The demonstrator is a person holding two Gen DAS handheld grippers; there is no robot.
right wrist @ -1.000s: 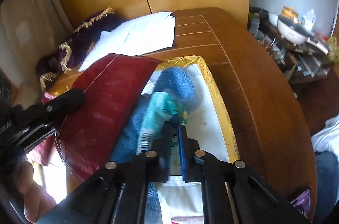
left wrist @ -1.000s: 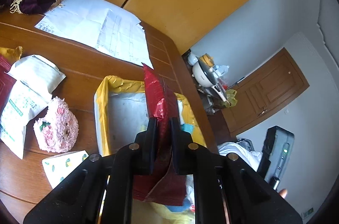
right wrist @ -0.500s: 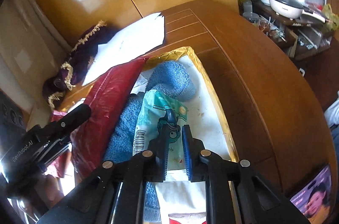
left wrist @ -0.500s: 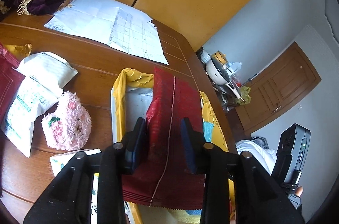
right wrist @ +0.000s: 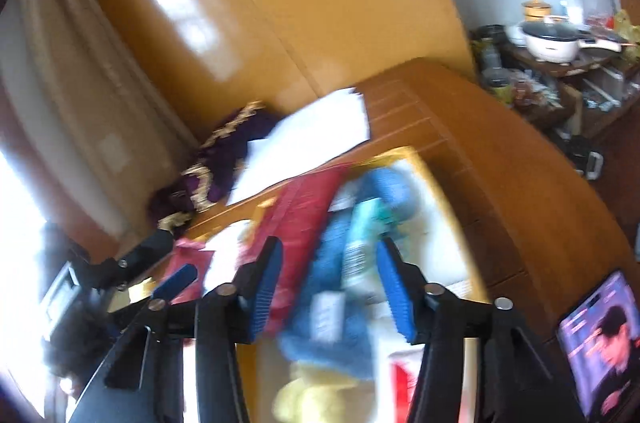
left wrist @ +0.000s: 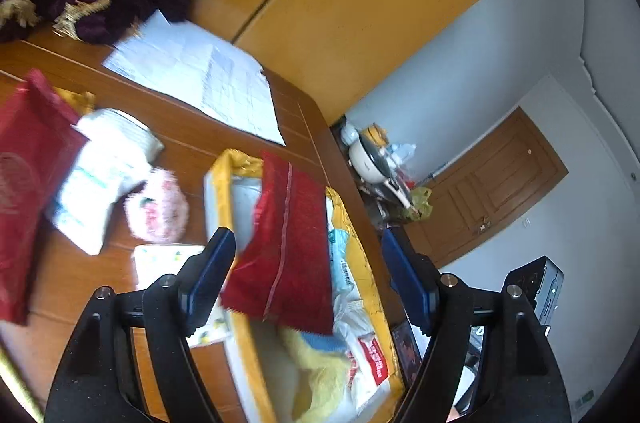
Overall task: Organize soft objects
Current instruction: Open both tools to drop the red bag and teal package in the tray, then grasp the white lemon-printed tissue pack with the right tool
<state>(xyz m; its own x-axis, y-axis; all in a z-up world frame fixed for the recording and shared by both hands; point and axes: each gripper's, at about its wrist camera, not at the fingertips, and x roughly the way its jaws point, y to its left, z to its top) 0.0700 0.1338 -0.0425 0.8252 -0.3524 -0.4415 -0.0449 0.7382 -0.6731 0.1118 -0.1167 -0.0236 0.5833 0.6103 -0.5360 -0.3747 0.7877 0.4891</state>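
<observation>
left gripper (left wrist: 308, 275) spread, empty | right gripper (right wrist: 328, 291) spread, empty | red pouch (left wrist: 288, 251) lying in yellow-rimmed tray (left wrist: 218, 199), frame centre | left view only: pink plush (left wrist: 158, 209), white packets (left wrist: 100, 175) at left | right view blurred: blue towel (right wrist: 336, 287) in tray

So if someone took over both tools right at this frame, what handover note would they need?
Left tool: open, holding nothing. Right tool: open, holding nothing.
In the yellow-rimmed tray: the red pouch on top, partly over the rim, a blue towel, a teal packet, a yellow cloth.
Left on the table: pink knitted piece, white packets, a second red pouch. Next, probably the pink piece.
</observation>
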